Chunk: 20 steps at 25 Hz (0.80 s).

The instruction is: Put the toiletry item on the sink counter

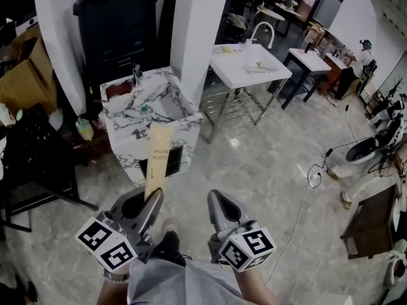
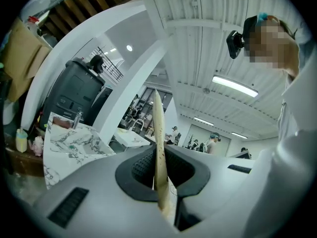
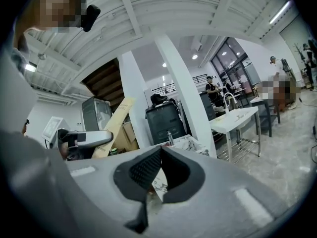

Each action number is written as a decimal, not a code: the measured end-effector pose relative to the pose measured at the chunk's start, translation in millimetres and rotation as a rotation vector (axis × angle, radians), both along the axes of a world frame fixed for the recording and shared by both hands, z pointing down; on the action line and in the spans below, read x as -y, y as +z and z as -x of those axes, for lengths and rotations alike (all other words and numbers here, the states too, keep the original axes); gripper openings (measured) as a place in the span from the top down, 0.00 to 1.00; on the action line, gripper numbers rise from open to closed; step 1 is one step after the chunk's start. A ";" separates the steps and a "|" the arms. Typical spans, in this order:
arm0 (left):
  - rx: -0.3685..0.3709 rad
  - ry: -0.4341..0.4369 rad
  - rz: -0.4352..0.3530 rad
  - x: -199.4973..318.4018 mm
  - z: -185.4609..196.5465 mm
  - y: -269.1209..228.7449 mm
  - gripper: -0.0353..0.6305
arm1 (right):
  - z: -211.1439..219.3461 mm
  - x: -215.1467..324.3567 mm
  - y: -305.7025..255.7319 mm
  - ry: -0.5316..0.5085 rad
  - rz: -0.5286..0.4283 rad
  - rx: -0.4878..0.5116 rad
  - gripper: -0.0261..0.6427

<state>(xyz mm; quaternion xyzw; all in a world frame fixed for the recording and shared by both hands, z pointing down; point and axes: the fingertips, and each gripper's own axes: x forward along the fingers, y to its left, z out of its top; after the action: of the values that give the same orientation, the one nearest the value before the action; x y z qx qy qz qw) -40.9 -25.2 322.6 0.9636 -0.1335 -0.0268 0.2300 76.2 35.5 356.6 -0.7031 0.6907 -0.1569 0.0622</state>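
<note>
Clearly, your left gripper is clamped on the near end of the toothbrush box, pads pressing its two flat faces while the rest juts out far ahead. Your right gripper is closed tight on nothing. Treat the box as light, thin card: stiff along its length, easy to dent, smooth enough to slide. Held by one end, it may swing, and a hold nearer the middle would likely steady it. The sink counter, marble-patterned with a tap at its far edge, stands ahead to the far left, apart from the box. Its flat rim looks narrow around the basin. The glossy floor has cables trailing at the right, and a white table stands beyond.
</note>
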 end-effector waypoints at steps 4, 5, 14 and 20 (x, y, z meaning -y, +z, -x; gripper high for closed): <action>0.004 0.026 0.007 26.8 -22.2 2.1 0.90 | -20.8 23.7 -0.1 0.023 0.004 0.000 0.96; 0.005 0.032 0.007 33.6 -27.5 2.5 0.90 | -25.8 30.0 0.1 0.027 0.004 0.001 0.96; 0.008 0.075 0.011 98.6 -68.9 6.8 0.90 | -61.2 90.8 2.7 0.062 0.004 0.018 0.96; 0.004 0.100 0.009 134.4 -89.7 9.3 0.90 | -78.3 127.4 4.4 0.080 -0.004 0.021 0.96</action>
<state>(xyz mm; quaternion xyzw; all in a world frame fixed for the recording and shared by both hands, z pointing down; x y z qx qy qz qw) 48.7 -159.7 331.9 0.9681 -0.0861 -0.0127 0.2349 154.5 -91.9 361.0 -0.7284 0.6617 -0.1604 0.0769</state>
